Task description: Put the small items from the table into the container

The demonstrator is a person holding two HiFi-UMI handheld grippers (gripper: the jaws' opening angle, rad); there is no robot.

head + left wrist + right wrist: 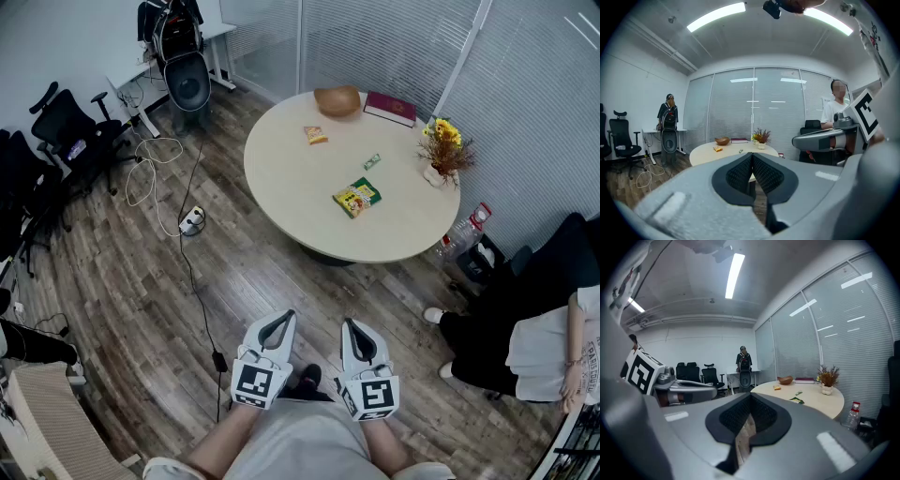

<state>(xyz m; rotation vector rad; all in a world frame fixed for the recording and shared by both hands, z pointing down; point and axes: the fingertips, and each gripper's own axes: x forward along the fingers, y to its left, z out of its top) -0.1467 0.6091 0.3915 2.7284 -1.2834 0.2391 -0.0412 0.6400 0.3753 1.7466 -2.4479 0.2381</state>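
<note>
Plainly, nothing is in hand yet: the left claw [284, 319] and the right claw [350, 325] are both pressed together and empty, held side by side, well apart from the round worktop [309, 202]. The container is, I judge, the wooden bowl [337, 99] at the far rim of the worktop. An orange packet [316, 135] lies closest to the bowl. A small green wrapper [372, 161] lies farther from the bowl, and a yellow-green snack bag [356, 197] lies farthest from it. A dark red book [390, 108] sits just beside the bowl, and a vase of dried flowers [443, 150] stands beyond the book. Neither looks like a small item to move. The step in hand is the approach. It would go best to walk up on the side away from the bowl, spread one claw before reaching in, and take the snack bag first, since it lies farthest from the bowl. The flat packets look thin and slippery, so pinching a crimped edge should hold better than pressing down on the middle. Each should then be carried over the bowl's rim without nudging the book. Whether the bowl already holds anything cannot be told from here. The print on the packets is too small to read, and what the green wrapper contains is unclear.
</note>
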